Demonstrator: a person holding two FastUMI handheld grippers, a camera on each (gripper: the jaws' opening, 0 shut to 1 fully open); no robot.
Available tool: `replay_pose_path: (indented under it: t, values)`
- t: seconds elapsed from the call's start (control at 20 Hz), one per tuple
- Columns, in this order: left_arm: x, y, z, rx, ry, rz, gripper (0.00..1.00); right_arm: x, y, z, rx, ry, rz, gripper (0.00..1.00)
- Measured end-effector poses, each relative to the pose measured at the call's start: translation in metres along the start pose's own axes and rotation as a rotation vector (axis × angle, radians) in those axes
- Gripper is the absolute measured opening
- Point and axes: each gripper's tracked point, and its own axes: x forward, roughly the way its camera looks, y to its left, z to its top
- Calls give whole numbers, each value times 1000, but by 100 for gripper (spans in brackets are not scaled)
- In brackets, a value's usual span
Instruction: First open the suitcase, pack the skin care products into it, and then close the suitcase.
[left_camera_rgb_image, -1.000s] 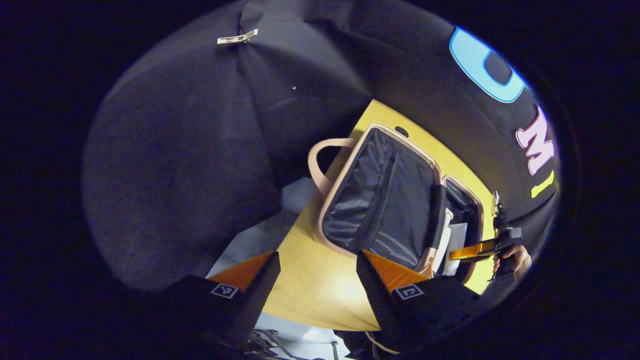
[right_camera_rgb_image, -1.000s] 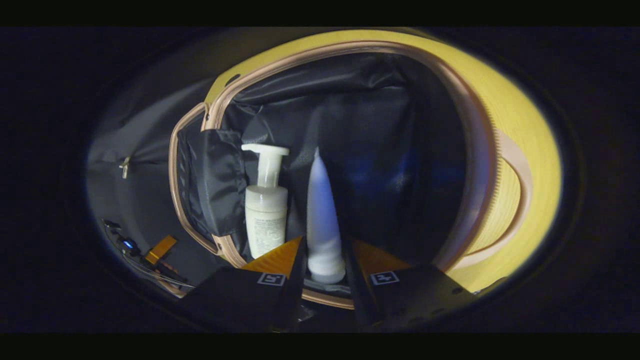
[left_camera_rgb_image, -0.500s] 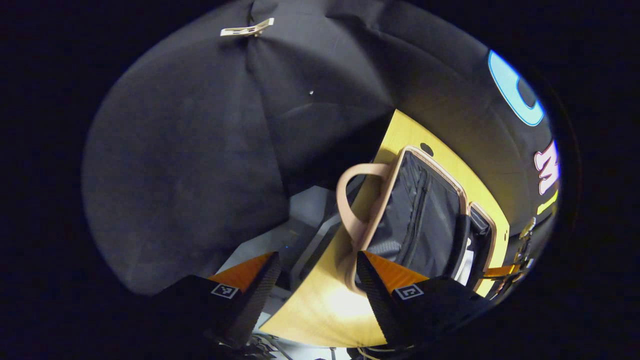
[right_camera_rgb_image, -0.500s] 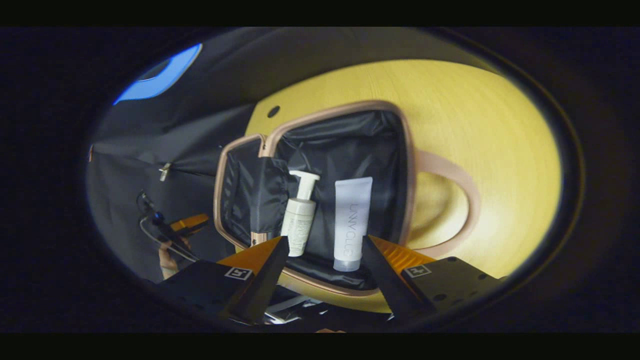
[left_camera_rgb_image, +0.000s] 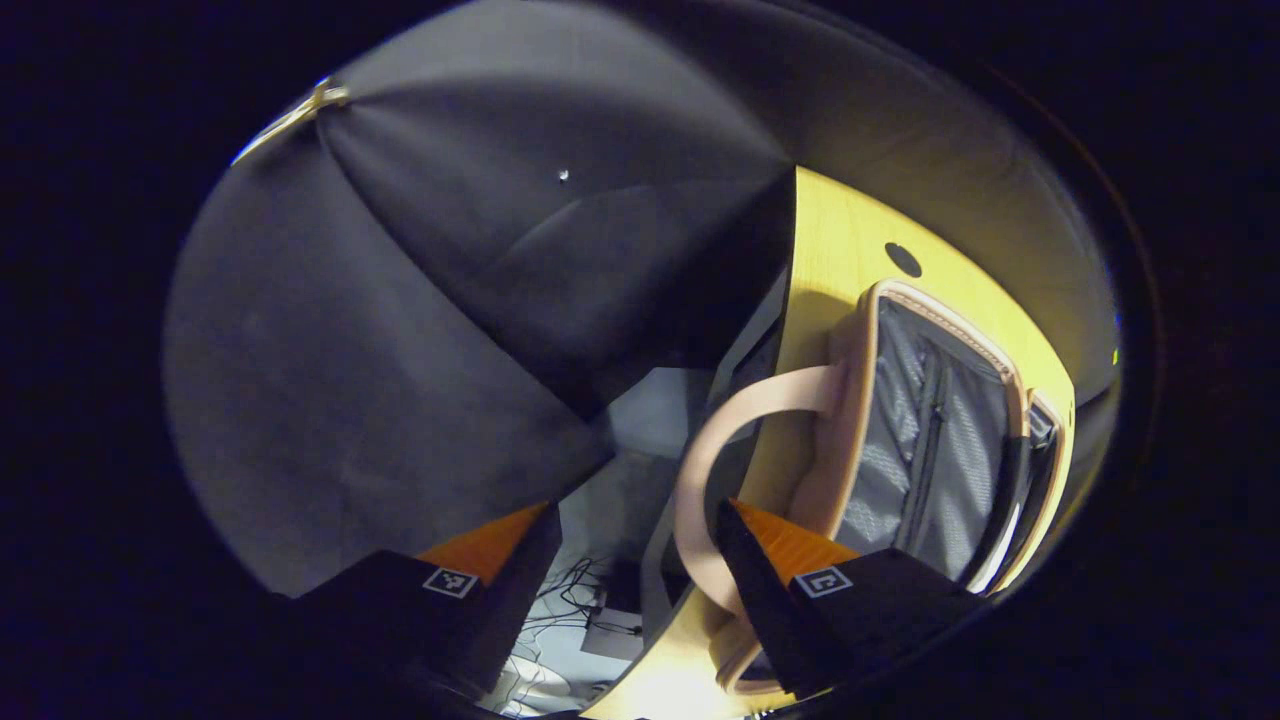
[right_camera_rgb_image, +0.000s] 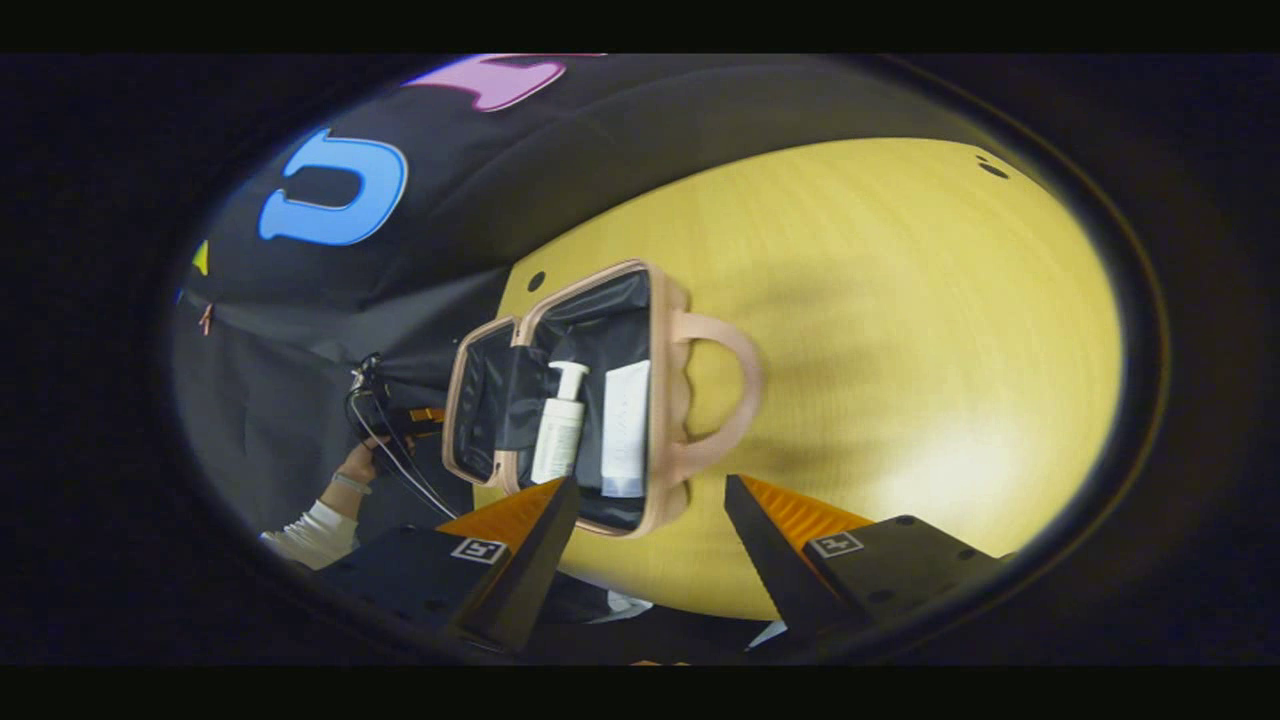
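The pink-trimmed suitcase (right_camera_rgb_image: 668, 450) lies open on the yellow table (right_camera_rgb_image: 900, 350). In its right half, side by side, lie a white pump bottle (right_camera_rgb_image: 558, 428) and a white tube (right_camera_rgb_image: 626, 430). My right gripper (right_camera_rgb_image: 645, 520) hangs open and empty well back from the case. In the left gripper view the lid half's grey zipped lining (left_camera_rgb_image: 930, 440) faces me, and its pink handle (left_camera_rgb_image: 700, 470) arcs over the table edge. My left gripper (left_camera_rgb_image: 635, 550) is open, its right finger (left_camera_rgb_image: 765, 540) just beside that handle. From the right gripper view, the left gripper (right_camera_rgb_image: 405, 415) sits beyond the lid half.
A hand (right_camera_rgb_image: 355, 465) with a white sleeve (right_camera_rgb_image: 310, 530) holds the left gripper. The table has a small round hole (left_camera_rgb_image: 903, 260) behind the case. Cables and pale floor (left_camera_rgb_image: 600, 610) lie below the table's left edge. Bare tabletop spreads to the right of the case.
My right gripper opened off the tube, left it lying in the case and drew far back. My left gripper swung over to the lid half's handle at the table edge.
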Motion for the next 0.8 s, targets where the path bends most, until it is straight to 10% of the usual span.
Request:
replay_pose_path:
  t: [0.3,0.4,0.8]
  values:
    - [15,-35,-2,-26,34,-168,72,-18,-24,-2,34,-15,-38,93]
    - [14,-33,-5,-35,66,-134,25,-19,-21,-1,52,-18,-21,93]
    - [-79,-41,28,-49,-126,-204,12,-46,-16,4,15,-75,46,93]
